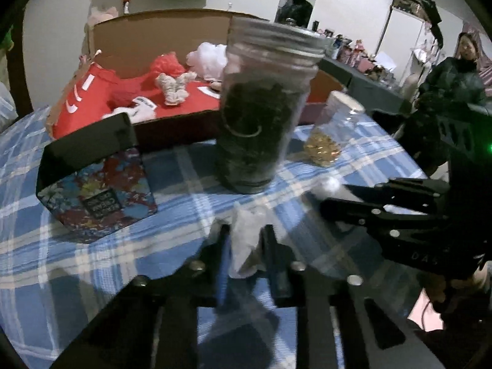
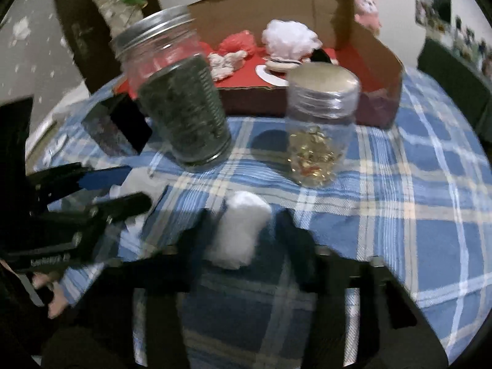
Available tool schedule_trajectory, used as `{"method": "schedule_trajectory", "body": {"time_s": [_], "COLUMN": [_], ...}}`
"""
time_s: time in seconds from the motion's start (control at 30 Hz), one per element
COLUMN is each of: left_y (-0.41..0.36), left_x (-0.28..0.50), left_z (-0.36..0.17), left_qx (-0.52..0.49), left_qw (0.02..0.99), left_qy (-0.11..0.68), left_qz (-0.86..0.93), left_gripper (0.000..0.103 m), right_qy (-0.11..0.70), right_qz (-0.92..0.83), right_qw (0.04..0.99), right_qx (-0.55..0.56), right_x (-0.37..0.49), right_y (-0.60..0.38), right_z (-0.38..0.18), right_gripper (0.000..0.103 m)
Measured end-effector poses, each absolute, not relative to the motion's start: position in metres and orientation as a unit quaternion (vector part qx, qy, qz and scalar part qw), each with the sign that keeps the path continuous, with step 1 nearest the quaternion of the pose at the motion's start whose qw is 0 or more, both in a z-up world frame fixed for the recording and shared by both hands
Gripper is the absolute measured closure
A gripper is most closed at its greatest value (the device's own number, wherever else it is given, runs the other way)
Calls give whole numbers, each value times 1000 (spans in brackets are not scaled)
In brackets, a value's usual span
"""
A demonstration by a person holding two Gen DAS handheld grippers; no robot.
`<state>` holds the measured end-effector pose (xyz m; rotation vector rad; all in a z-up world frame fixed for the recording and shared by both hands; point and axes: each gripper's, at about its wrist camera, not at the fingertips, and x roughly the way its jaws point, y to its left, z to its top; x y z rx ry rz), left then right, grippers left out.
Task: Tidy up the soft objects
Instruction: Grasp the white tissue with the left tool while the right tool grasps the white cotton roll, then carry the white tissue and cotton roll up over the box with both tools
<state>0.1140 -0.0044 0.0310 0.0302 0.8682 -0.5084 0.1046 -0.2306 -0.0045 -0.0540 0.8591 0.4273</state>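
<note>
My left gripper (image 1: 244, 240) is shut on the edge of a clear plastic bag (image 1: 246, 246) just above the blue plaid cloth. My right gripper (image 2: 243, 227) holds a white cotton wad (image 2: 238, 233) between its fingers; in the left wrist view it (image 1: 332, 196) sits to the right with the wad (image 1: 329, 184) at its tip. Beyond stand a jar of dark stuff (image 1: 258, 107) with a metal lid, also in the right wrist view (image 2: 181, 101), and a smaller jar with gold bits (image 2: 319, 123). A cardboard box (image 1: 160, 33) holds red and white soft items (image 1: 175, 87).
A floral-patterned box (image 1: 95, 181) with a black lid stands at the left on the plaid cloth (image 1: 77, 261). Two people (image 1: 458, 70) stand in the background at right, by a long table with small items (image 1: 363, 58).
</note>
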Motion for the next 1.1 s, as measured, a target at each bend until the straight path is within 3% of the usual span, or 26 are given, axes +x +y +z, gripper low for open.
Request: {"method": "schedule_trajectory", "body": {"time_s": [0.3,1.1], "left_y": [-6,13], "left_x": [109,110], "left_z": [51,60], "left_qx": [20,13], "left_qw": [886,898], "left_qy": [391,382], "left_qz": [-250,-218], "left_gripper": [87,87], "right_qy": [374,381], "right_qz": [226,216], "right_qw": [899,899], "right_qx": [-32,-20], "right_x": [94,102], "right_y": [-225,-236], "right_z": [20,21], "right_gripper": [83,83]}}
